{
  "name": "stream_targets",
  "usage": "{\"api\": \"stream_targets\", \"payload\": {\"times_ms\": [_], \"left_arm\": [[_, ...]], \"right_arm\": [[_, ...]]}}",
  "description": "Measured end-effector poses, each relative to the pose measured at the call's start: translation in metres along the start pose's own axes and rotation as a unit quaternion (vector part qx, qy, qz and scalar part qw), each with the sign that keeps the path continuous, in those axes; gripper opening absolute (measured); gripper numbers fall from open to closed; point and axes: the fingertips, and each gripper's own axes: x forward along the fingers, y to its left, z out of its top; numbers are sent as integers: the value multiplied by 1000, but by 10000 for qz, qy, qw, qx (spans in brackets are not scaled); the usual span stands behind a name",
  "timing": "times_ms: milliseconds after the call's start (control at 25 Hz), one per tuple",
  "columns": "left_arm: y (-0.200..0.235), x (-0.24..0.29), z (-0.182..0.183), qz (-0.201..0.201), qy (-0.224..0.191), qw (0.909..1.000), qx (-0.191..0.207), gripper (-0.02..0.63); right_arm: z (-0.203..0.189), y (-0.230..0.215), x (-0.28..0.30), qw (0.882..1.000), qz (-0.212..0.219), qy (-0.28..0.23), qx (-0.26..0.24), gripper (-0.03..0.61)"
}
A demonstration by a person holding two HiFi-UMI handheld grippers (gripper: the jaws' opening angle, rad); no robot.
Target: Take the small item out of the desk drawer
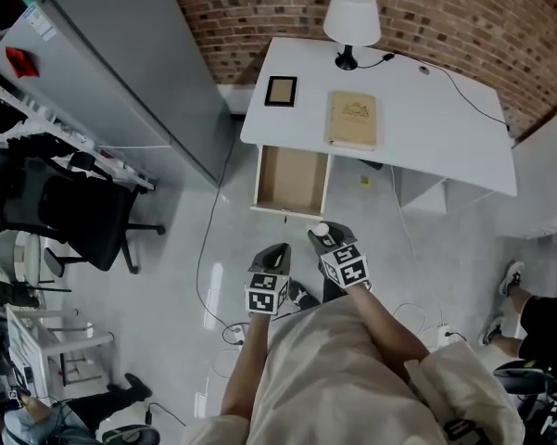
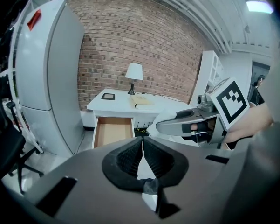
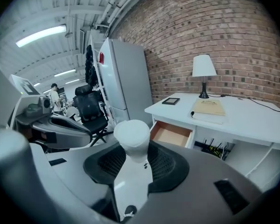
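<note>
The white desk [image 1: 426, 128] has its drawer [image 1: 292, 179] pulled open, and the wooden inside looks bare. I stand back from it. My right gripper [image 1: 321, 235] is shut on a small white item [image 1: 322, 230] with a rounded cap; in the right gripper view the item [image 3: 132, 136] stands up between the pads of this gripper [image 3: 133, 161]. My left gripper [image 1: 276, 250] is beside it on the left, its jaws [image 2: 142, 155] closed with nothing between them. The drawer [image 2: 112, 130] also shows ahead in the left gripper view.
On the desk stand a white lamp [image 1: 351, 19], a tan book [image 1: 352, 119] and a small dark picture frame [image 1: 281, 91]. A tall grey cabinet [image 1: 120, 63] is left of the desk, a black office chair [image 1: 74, 216] further left. Cables [image 1: 213, 276] lie on the floor.
</note>
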Motion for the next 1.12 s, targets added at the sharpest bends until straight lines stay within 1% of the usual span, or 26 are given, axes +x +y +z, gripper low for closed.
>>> {"api": "stream_targets", "payload": {"times_ms": [200,360,400,560,760,1000,1120], "left_arm": [[-6,-7,-1,16,-89,9999,-107,21],[-14,-7,-5,48,-39,9997,226,21],[-17,-7,-7,30,-37,9997,255,21],[-15,-8,-11,5,-48,9997,227,21],[-4,-14,-18,53,-27,10000,49,21],[-7,-9,-32,-145,102,9998,-59,21],[-11,-6,-40,-234,194,9995,-18,21]], "right_arm": [[-5,1,-6,10000,-50,12,-12,166],[-11,11,-6,10000,47,38,-69,166],[-13,14,-5,9999,90,57,-94,166],[-17,26,0,9995,213,79,-201,166],[-17,33,4,9993,258,83,-239,166],[-19,39,9,9993,314,27,-191,167],[-19,44,15,9989,404,45,-227,167]]}}
